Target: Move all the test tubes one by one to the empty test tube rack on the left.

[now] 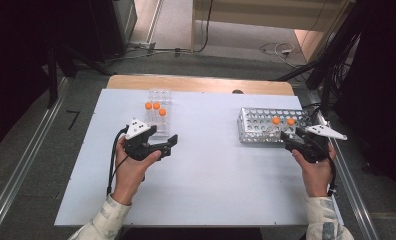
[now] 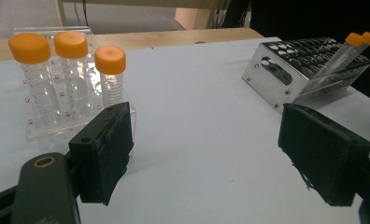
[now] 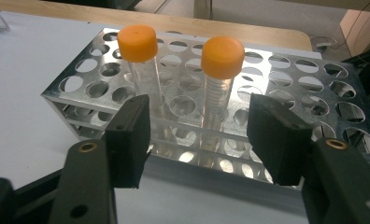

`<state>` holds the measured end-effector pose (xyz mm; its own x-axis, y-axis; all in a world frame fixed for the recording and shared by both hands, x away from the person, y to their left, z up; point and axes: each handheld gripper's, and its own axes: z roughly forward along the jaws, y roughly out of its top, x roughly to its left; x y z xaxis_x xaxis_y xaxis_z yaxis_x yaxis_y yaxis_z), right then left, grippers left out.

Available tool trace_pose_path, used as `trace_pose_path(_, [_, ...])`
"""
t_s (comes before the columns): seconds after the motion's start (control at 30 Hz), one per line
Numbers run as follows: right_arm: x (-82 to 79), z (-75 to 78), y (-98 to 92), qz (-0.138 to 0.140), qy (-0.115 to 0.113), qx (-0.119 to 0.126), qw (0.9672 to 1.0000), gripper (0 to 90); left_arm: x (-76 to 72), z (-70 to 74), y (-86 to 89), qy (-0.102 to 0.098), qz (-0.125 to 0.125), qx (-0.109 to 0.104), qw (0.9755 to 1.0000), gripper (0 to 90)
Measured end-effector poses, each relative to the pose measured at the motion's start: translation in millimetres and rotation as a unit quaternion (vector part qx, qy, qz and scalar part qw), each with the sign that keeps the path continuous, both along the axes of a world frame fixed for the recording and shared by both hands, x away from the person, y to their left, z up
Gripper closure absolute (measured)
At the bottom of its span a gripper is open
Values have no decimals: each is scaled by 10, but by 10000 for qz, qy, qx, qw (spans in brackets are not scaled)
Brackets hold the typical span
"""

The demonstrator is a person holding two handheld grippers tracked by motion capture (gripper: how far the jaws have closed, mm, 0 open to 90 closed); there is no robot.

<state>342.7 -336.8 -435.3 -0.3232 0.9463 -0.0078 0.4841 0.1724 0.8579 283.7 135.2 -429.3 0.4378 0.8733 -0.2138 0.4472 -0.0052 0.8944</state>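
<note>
Orange-capped tubes (image 3: 223,77) stand upright, two of them, in the metal rack (image 1: 256,131) near the worktop's right edge, toward its far side. Right gripper (image 1: 292,141) sits at the rack's near side, jaws apart with nothing between the pads. Three more capped tubes (image 2: 68,70) stand in a clear rack (image 1: 159,98) near the far edge, left of centre. Left gripper (image 1: 172,145) hovers just in front of it, jaws spread, holding nothing.
</note>
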Motion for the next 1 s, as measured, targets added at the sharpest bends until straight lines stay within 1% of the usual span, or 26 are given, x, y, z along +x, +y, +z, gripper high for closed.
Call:
trace_pose_path(0.13, [89, -43, 10, -59, -29, -59, 10000, 448, 5, -3, 11, 15, 16, 0, 10000, 174])
trace_pose_path(0.3, [173, -62, -12, -126, -64, -23, 9999, 512, 8, -6, 12, 22, 13, 5, 10000, 174])
trace_pose_path(0.47, [234, -107, -21, -136, -25, -30, 9999, 563, 12, -24, -3, 51, -8, 17, 10000, 174])
trace_pose_path(0.67, [280, -124, -14, -97, -68, 1, 9999, 616, 14, -25, -1, 56, -3, 32, 10000, 174])
trace_pose_path(0.83, [312, -138, 7, -95, -54, -27, 9999, 656, 19, -36, -7, 60, -6, 32, 10000, 174])
trace_pose_path(1.0, [328, -148, -4, -91, -60, 0, 9999, 688, 20, -42, -15, 77, -7, 40, 10000, 175])
